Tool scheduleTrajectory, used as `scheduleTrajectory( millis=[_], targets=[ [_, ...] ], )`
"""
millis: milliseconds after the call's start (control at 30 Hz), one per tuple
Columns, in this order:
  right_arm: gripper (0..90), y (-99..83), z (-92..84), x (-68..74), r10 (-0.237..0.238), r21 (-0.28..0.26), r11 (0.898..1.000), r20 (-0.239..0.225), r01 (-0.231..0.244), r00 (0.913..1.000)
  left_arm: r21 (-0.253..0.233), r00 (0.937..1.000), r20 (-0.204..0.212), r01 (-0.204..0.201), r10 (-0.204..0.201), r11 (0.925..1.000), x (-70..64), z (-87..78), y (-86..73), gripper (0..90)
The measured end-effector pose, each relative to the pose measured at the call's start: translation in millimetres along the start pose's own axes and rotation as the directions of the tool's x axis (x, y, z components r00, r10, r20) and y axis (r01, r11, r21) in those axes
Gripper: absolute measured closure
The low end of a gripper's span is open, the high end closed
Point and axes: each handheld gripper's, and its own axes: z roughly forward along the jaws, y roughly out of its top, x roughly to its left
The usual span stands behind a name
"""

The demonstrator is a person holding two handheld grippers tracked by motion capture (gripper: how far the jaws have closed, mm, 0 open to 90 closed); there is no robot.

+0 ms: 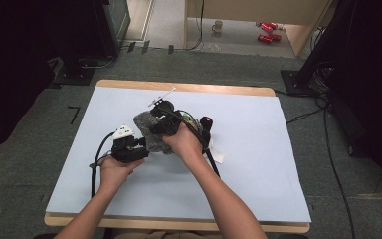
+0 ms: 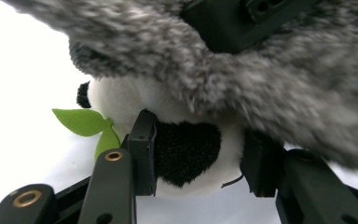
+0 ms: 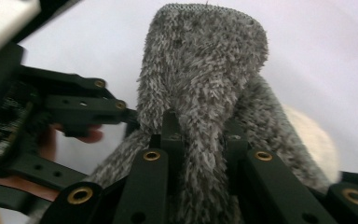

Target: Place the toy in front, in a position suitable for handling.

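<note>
At frame centre, the left hand-held gripper (image 2: pixel 198 158) pinches the panda (image 2: pixel 186 149); the right hand-held gripper (image 3: pixel 203 135) pinches the grey cloth (image 3: pixel 200 70).

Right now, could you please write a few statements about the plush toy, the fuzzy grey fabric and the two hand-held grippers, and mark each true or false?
1. The left hand-held gripper is clamped on the panda plush toy. True.
2. The right hand-held gripper stands wide open over bare table. False: it is shut on the fuzzy grey fabric.
3. A green leaf sticks out beside the toy. True.
4. The table cover is red. False: it is pale blue.
5. The grey fabric lies over the toy. True.
</note>
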Motion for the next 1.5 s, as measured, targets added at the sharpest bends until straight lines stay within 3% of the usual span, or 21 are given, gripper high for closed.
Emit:
scheduleTrajectory(
  millis=[167, 267, 333, 433, 533, 733, 933, 1267, 1500],
  targets=[
    [77.8, -4.0, -9.2, -15.4, 0.008, 0.012, 1.0, 0.055, -0.009, 0.9984, 0.002, 1.0, 0.004, -0.008, 0.008, 1.0, 0.3, 0.8, 0.3, 54.7],
    [77.8, -5.9, -15.0, -28.4, 0.04, 0.026, 0.999, 0.061, -0.042, 0.9973, 0.003, 0.9999, 0.009, -0.007, 0.007, 1.0, 0.9, 1.0, 0.3, 54.7],
    [77.8, -6.9, -17.8, -33.8, 0.037, 0.045, 0.998, 0.076, -0.04, 0.9964, 0.006, 0.9999, 0.012, -0.007, 0.007, 1.0, 1.6, 1.1, 0.2, 54.7],
    [78.1, -9.7, -23.6, -42.8, 0.014, 0.085, 0.996, 0.148, -0.027, 0.9889, 0.007, 0.9997, 0.023, -0.003, 0.002, 1.0, 3.9, 0.6, 0.2, 54.7],
    [78.3, -17.1, -28.5, -57.9, 0.054, 0.089, 0.994, 0.159, -0.069, 0.9858, 0.008, 0.9996, 0.023, -0.015, 0.015, 0.9999, 2.8, 0.7, 0.0, 54.7],
    [78.1, -27.9, -39.7, -78.5, 0.098, 0.057, 0.992, 0.209, -0.112, 0.973, 0.008, 0.9993, 0.028, -0.025, 0.025, 0.9997, 3.3, 0.8, -1.1, 54.7],
    [78.4, -32.9, -52.7, -90.6, 0.161, 0.027, 0.985, 0.194, -0.169, 0.9676, 0.008, 0.9992, 0.022, -0.032, 0.032, 0.9994, 2.6, 0.9, -2.9, 54.6],
    [78.4, -29.0, -84.7, -97.2, 0.182, -0.059, 0.983, 0.2, -0.174, 0.9626, 0.036, 0.9973, 0.043, -0.062, 0.06, 0.9974, 7.5, -0.1, -6.4, 54.8],
    [78.3, -36.1, -102.0, -112.1, 0.242, -0.113, 0.968, 0.203, -0.223, 0.9487, 0.062, 0.9952, 0.04, -0.092, 0.09, 0.9938, 6.7, -1.3, -8.7, 54.7]
  ],
)
